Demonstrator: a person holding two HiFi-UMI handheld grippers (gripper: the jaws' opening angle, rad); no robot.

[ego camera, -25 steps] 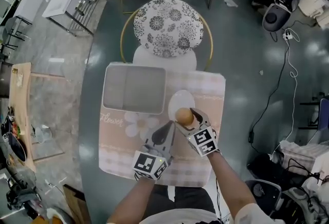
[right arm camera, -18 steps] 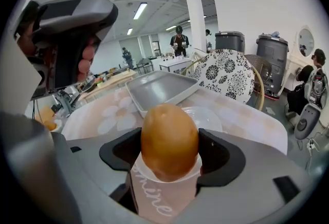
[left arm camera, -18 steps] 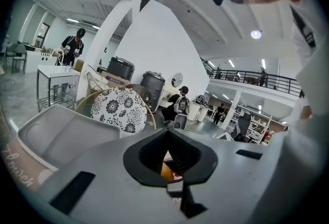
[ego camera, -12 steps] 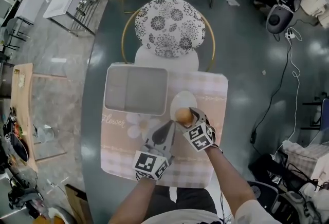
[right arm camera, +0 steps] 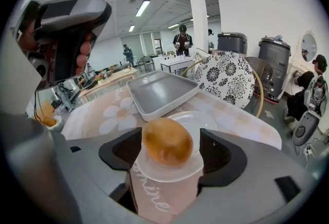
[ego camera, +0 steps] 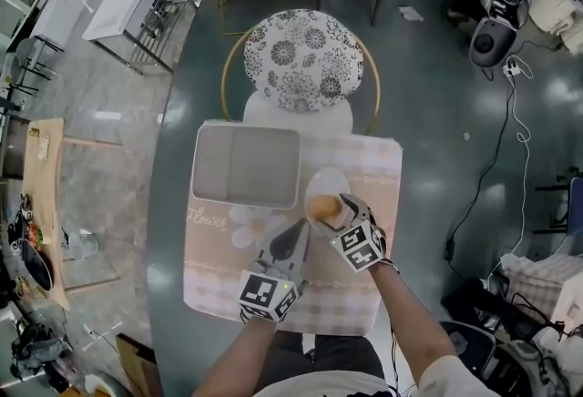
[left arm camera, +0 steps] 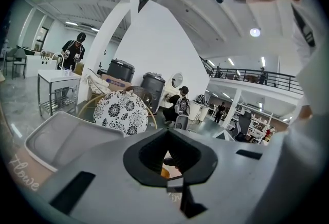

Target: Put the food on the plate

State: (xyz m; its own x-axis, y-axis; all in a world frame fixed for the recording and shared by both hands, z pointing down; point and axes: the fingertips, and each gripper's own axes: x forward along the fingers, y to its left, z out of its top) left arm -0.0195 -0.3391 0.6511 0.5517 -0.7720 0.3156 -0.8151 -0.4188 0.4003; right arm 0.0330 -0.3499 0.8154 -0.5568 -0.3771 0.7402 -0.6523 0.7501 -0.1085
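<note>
Little has shifted since a second ago. At frame centre, the right gripper [ego camera: 330, 208] reaches up from the lower right on an outstretched forearm. It still pinches the golden-brown oval bread roll [right arm camera: 167, 141], whose long axis lies across between the jaws, over the near rim of the small white round plate [ego camera: 330, 175]. Just left, the left gripper [ego camera: 295, 229] points upward over the pink checked placemat [ego camera: 369, 169], jaws pressed together, empty.

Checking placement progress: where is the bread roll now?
Head view, centre-right: the bread roll is held in the right gripper, over the near edge of the white plate, just right of the grey tray.
</note>
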